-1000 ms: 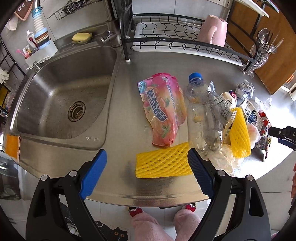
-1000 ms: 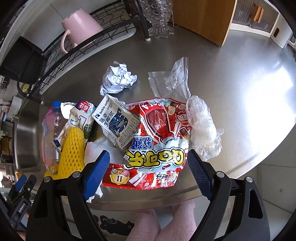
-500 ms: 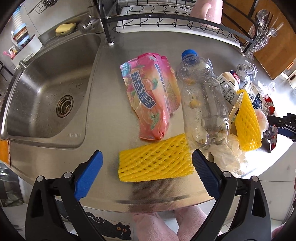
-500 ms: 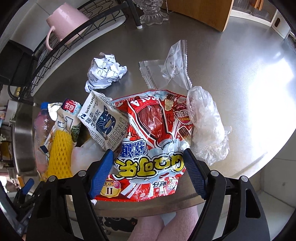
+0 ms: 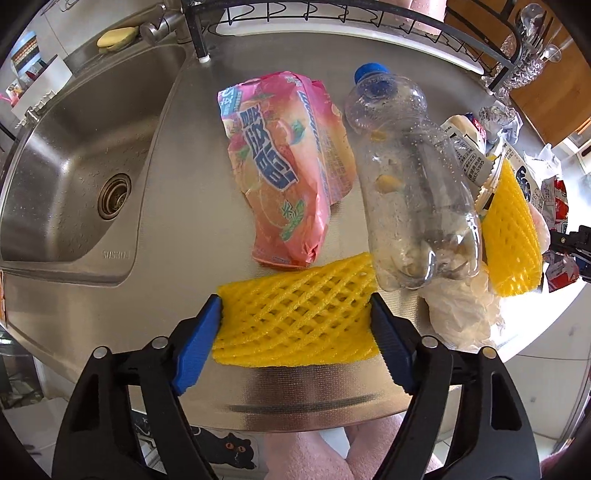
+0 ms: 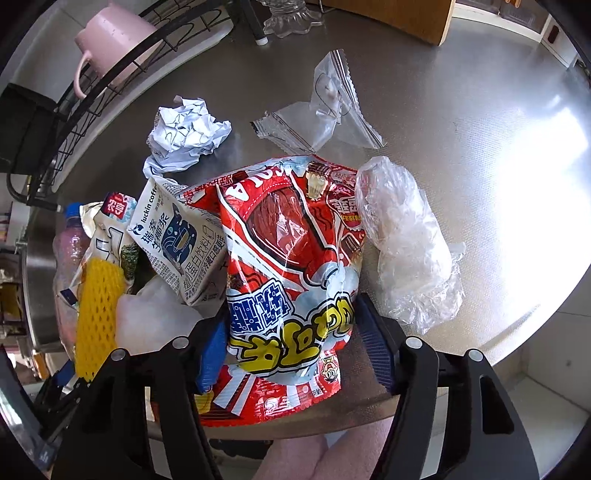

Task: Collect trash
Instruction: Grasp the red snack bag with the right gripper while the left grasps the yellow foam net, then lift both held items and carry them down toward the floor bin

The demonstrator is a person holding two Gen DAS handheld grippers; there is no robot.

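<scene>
A yellow foam net lies near the front edge of the steel counter. My left gripper is closing on it, both blue pads touching its ends. In the right wrist view a red snack bag is buckled upward between the pads of my right gripper, whose jaws are closing on it. Behind the net lie a pink snack bag and a clear bottle with a blue cap. A second yellow net, a drink carton and white tissue are piled between the grippers.
A sink is sunk into the counter at the left. A dish rack with a pink mug stands at the back. Crumpled paper, a clear wrapper and a crumpled clear bag lie beyond the red bag.
Both grippers have come down toward the counter and narrowed. The left pads now touch the yellow net's ends. The right pads have squeezed the red bag, which has buckled up.
</scene>
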